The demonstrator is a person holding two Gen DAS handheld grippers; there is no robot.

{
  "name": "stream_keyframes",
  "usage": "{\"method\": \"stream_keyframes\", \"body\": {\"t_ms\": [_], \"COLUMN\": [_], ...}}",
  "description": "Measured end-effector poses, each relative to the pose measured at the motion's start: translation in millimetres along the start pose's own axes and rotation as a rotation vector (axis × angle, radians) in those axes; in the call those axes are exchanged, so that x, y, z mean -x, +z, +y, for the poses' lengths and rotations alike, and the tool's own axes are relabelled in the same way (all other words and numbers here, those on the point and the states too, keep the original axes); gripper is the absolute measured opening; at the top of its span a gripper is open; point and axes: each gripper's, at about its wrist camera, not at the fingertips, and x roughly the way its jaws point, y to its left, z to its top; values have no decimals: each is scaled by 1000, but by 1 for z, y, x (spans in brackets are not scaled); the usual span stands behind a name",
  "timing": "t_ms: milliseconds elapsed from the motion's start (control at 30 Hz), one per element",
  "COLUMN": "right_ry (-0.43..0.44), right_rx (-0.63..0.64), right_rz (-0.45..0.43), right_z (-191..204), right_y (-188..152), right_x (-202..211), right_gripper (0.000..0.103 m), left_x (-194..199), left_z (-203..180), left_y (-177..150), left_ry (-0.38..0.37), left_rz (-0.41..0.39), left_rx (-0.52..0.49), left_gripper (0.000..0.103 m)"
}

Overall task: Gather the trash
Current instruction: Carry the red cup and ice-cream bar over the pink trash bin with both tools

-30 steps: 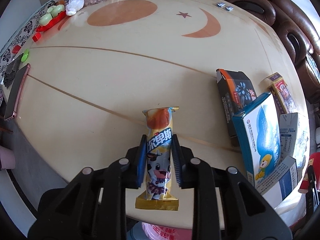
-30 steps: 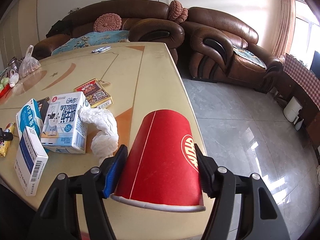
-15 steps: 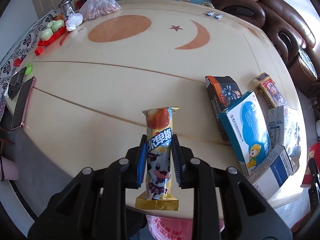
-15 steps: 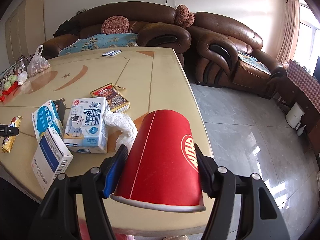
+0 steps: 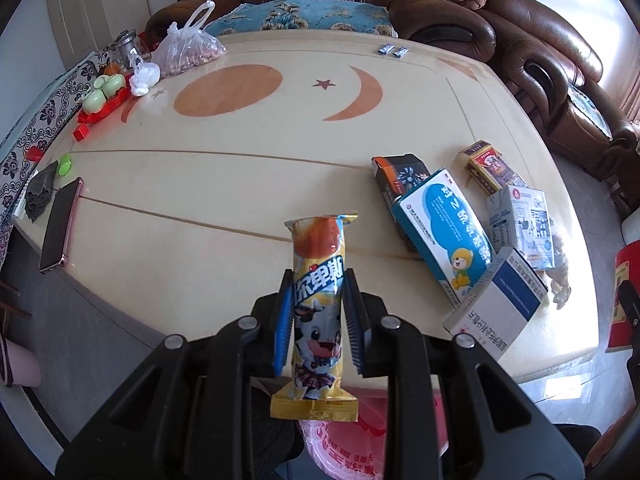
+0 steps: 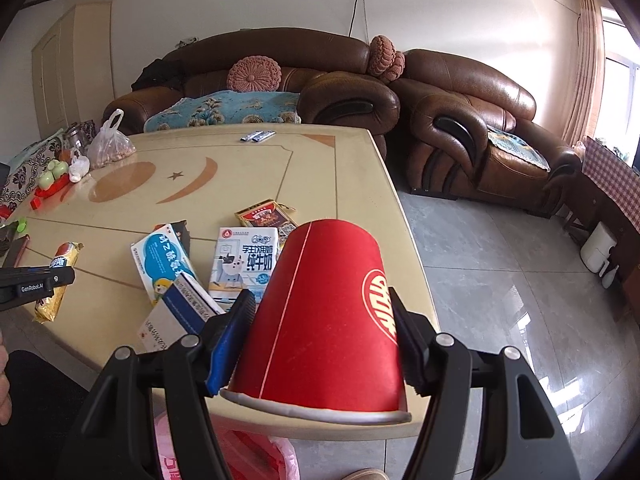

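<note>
Snack wrapper (image 5: 318,312): the left gripper (image 5: 318,322) squeezes it tight in the middle, up in the air above the near edge of the table (image 5: 240,184).
Boxes (image 5: 444,236): still lying on the table, to the right of the wrapper.
Red cup (image 6: 324,320): upside down, pinched at its sides by the right gripper (image 6: 322,334), off the table.
Pink bag (image 5: 348,444): low down, under both grippers.
What could go wrong: I think the thin wrapper may slip, or the cup may get crushed, and miss the bag.
Left view only: a phone (image 5: 60,228).
Right view only: the floor (image 6: 500,280).
</note>
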Motion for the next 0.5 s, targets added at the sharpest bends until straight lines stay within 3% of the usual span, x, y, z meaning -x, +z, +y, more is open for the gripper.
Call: {"method": "stream_keyframes", "body": {"t_ms": [500], "right_ry": [48], "right_rx": [78], "right_rz": [-33], "right_z": [43], "right_y": [-6], "right_x": [58], "right_gripper": [63], "left_x": [43], "left_z": [0], "left_y": [-26], "left_ry": [-44], "left_rz": [-58], "left_rx": [-59], "left_gripper": [24]}}
